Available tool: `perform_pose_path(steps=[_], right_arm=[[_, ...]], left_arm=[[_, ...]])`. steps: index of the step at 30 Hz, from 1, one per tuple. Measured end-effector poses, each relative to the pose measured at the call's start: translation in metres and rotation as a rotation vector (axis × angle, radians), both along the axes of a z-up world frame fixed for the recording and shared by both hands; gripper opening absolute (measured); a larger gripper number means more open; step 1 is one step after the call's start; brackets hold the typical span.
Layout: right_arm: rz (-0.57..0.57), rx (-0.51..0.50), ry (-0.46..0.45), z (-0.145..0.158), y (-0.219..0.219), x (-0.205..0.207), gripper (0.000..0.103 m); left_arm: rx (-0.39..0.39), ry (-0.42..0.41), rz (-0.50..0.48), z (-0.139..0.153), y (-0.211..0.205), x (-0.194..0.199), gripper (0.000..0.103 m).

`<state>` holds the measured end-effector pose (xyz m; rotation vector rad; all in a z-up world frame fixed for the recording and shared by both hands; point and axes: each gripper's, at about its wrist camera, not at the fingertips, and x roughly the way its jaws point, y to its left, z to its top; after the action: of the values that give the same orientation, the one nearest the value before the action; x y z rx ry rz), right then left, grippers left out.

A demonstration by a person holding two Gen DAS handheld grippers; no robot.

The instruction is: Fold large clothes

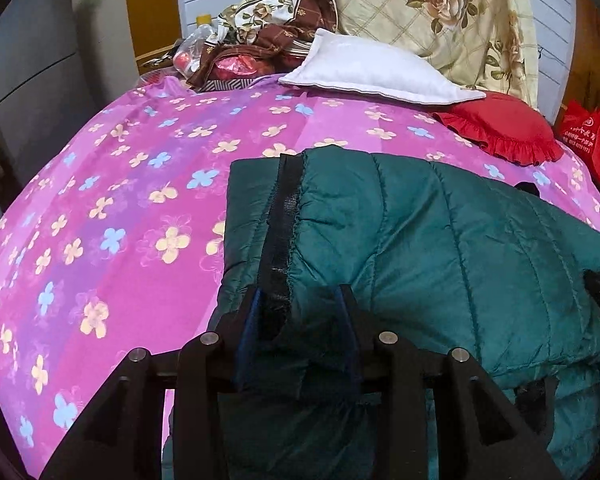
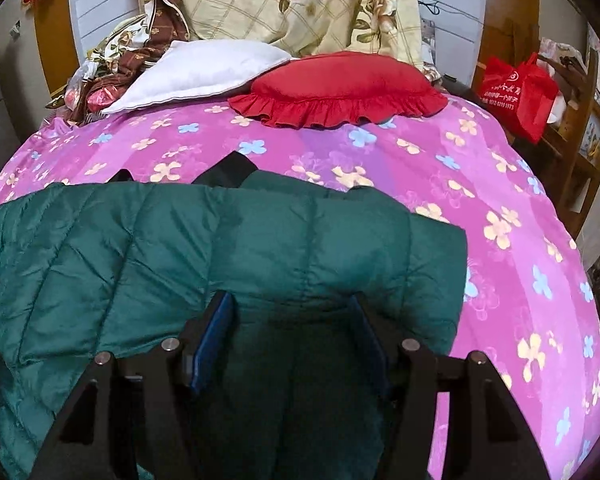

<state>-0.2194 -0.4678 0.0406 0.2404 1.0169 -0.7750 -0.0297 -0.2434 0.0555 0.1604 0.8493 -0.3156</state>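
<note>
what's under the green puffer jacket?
The green puffer jacket lies on the pink floral bedsheet, which shows on every side of it. Black strips poke out at its far edge. Anything else beneath is covered by the folded layers.

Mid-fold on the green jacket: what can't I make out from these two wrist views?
- Jacket near edge: both views, hidden behind the left tool and right tool.
- Grip: whether either tool's pads press the fabric.
- Under-layers: covered by the top fold.
- Red bag print: too small.
</note>
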Motion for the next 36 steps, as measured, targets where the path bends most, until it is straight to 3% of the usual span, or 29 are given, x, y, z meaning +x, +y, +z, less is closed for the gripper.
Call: perform_pose_path(steps=[6,9,14,24,28,33,36], right_arm=[[0.049,-0.03,-0.054,0.039,0.031,-0.024,0.064],[0.073,-0.033,-0.059,0.051,0.046,-0.038,0.072],[0.061,0.012,-0.02,0.037,0.046,-0.049,0.073],[0.03,0.004,0.041,-0.002,0.03,-0.04,0.075],[0.018,0.018,0.025,0.008,0.03,-0.043,0.074],[0.016,-0.012,-0.114,0.044,0.041,-0.053,0.075],[0.027,-0.036,-0.091,0.046,0.037,-0.04,0.075]], left_arm=[[0.001,0.0,0.001,-0.001,0.0,0.0,0.016],[0.004,-0.002,0.004,-0.002,-0.001,-0.001,0.016],[0.019,-0.008,0.005,-0.003,-0.004,0.0,0.016],[0.006,0.002,0.004,-0.006,-0.007,0.003,0.016],[-0.003,0.009,0.006,-0.007,-0.006,0.004,0.016],[-0.003,0.009,0.012,-0.008,-0.007,0.005,0.017],[-0.003,0.01,0.016,-0.008,-0.008,0.006,0.017]])
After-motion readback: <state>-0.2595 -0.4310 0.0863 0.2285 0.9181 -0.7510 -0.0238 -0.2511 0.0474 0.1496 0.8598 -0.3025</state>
